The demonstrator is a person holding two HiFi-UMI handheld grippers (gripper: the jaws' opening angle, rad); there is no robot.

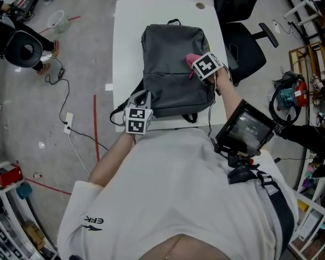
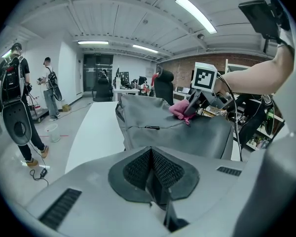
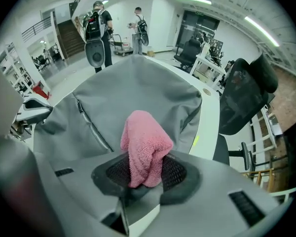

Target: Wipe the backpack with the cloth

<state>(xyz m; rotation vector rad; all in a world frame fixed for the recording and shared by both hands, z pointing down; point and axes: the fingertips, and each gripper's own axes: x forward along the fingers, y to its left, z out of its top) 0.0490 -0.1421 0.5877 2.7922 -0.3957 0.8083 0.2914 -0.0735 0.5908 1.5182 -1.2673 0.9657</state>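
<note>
Surface [image 1: 127, 47]: white table top; it carries the backpack and has a bare strip along its left side.

Backpack [image 1: 173, 64]: grey, lying flat with its front up in the middle of the surface. Its top handle points away from the person and a zip runs across the front.

Step in hand: judged to be the wiping itself, with the cloth down on the upper right part of the backpack's front. Most of that front looks yet to be covered.

Next move: probably a sweep across or down the fabric. That calls for light downward pressure, a firm pinch so the cloth does not slip out, and the bag kept from sliding.

Left hand-held gripper [image 1: 141, 99]: at the near left corner of the backpack, beside a strap loop. Its jaws are closed together with nothing clearly between the pads, and whether they nip the strap cannot be told.

Right hand-held gripper [image 1: 197, 69]: jaws clamped on the cloth.

Cloth [image 1: 192, 61]: pink and bunched, sticking out past the pads. It appears to touch the backpack just above the zip.
</note>
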